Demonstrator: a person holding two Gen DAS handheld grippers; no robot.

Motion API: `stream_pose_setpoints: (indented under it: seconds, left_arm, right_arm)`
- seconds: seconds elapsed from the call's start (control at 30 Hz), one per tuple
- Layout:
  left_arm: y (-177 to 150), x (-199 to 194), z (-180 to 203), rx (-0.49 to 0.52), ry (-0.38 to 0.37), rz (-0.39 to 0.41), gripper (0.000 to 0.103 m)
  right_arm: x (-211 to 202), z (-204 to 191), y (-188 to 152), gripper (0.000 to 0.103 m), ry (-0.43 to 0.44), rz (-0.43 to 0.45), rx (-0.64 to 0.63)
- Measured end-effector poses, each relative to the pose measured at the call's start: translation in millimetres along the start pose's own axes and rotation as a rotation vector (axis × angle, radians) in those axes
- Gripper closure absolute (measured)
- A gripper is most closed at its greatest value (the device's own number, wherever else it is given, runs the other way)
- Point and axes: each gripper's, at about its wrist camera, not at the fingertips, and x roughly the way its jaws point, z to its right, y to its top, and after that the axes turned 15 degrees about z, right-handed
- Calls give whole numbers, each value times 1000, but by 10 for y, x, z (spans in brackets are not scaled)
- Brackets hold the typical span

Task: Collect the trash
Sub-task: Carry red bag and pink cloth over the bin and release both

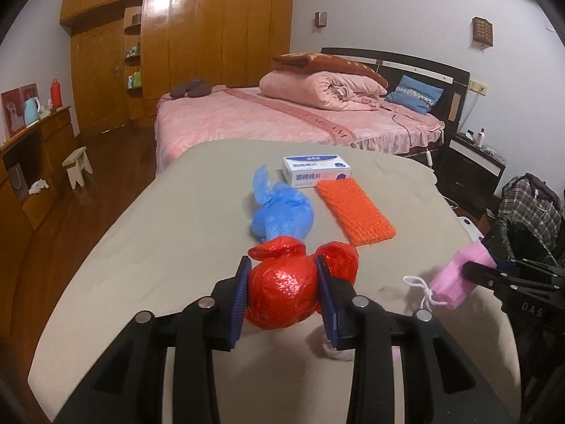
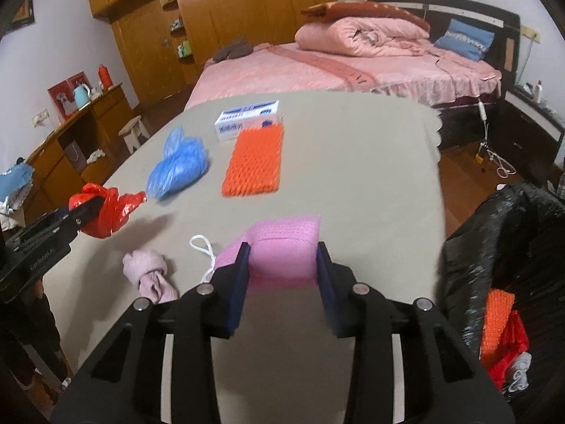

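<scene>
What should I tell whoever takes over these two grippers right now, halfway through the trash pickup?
Left gripper: shut on the red plastic bag.
Right gripper: shut on the pink foam net.
Done: black trash bag at the right already holds orange and red scraps.
Left on the table: blue plastic bag, orange foam net, pink wad; the white box may not be trash.
Next: probably drop both held items in the trash bag.

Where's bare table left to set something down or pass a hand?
Bare: the wide strip right of the orange mesh pad, out to the table edge, and the far-left side beyond the blue bag. Crowded: the middle line from white box to red bag, plus near-left around the pink wad.
</scene>
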Motion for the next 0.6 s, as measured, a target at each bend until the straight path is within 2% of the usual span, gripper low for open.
stream_pose_setpoints:
  seconds: [0.6]
  left_arm:
    - [297, -11, 511, 22, -90, 50, 67]
  right_arm:
    - [-440, 275, 328, 68, -40, 121, 30]
